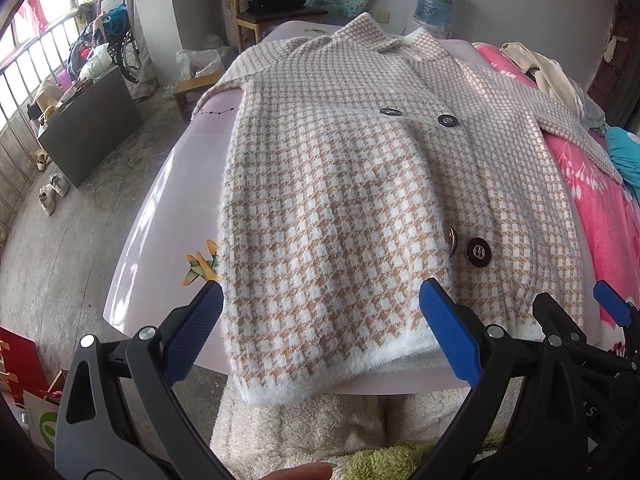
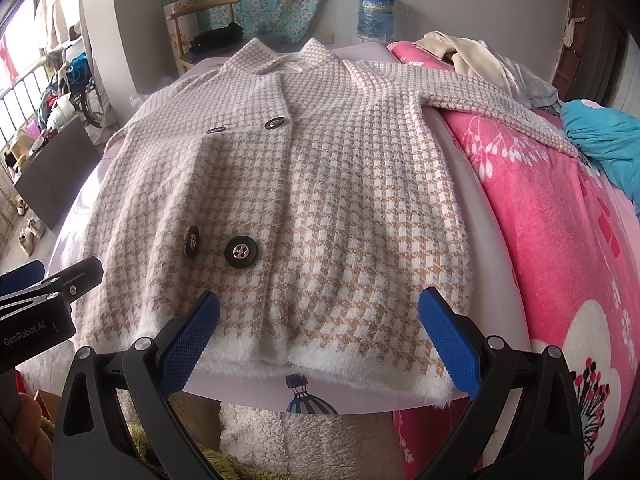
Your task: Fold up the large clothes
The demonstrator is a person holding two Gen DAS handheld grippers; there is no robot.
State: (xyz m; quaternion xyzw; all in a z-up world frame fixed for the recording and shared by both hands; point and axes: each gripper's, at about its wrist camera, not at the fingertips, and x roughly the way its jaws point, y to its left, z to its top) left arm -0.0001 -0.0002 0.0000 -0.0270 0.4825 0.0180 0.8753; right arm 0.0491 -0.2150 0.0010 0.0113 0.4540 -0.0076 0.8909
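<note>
In the left wrist view, the houndstooth knit coat [image 1: 360, 184] lies spread front-up on the lilac table [image 1: 160, 240], hem toward the camera and overhanging the near edge. The left gripper [image 1: 320, 332] stands wide and empty over the hem's left part.

In the right wrist view, the right gripper [image 2: 318, 334] is likewise wide and empty above the white fuzzy hem [image 2: 320, 354]. One sleeve [image 2: 500, 120] trails onto the pink blanket [image 2: 560, 240]. A shallow pinch on the plush hem could catch only the top layer, and the trailing sleeve may drag and skew the fold.
</note>
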